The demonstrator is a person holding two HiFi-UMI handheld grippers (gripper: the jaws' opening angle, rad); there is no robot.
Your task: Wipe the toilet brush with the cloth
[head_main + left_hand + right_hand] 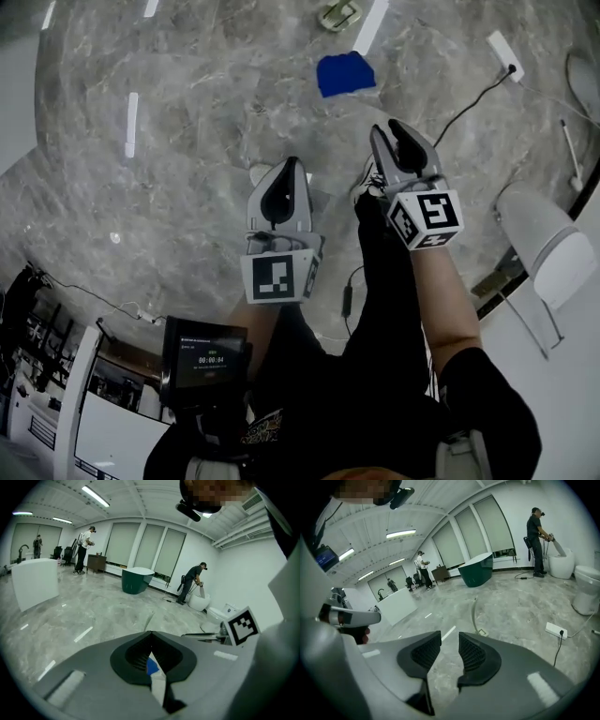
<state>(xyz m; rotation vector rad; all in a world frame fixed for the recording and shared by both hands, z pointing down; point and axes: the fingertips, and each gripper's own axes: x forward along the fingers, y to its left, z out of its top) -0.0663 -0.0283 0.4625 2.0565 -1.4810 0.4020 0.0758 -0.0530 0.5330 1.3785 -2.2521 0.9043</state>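
A blue cloth (345, 73) lies flat on the grey marble floor, ahead of both grippers and apart from them. Beyond it sits a small pale green object (339, 14); in the right gripper view it looks like a square base (483, 632) with a thin curved handle, possibly the toilet brush. My left gripper (291, 167) hangs above the floor with its jaws together (151, 634); through the slit behind the tips only a strip of blue and white shows. My right gripper (392, 131) is open, with nothing but floor between its pads (450, 639).
A white power strip (504, 53) with a black cable (469, 103) lies at the upper right. A white toilet (544, 248) stands at the right. A small screen (204, 356) hangs at my lower left. Other people, a dark green tub (136, 579) and a white counter (35, 585) stand farther off.
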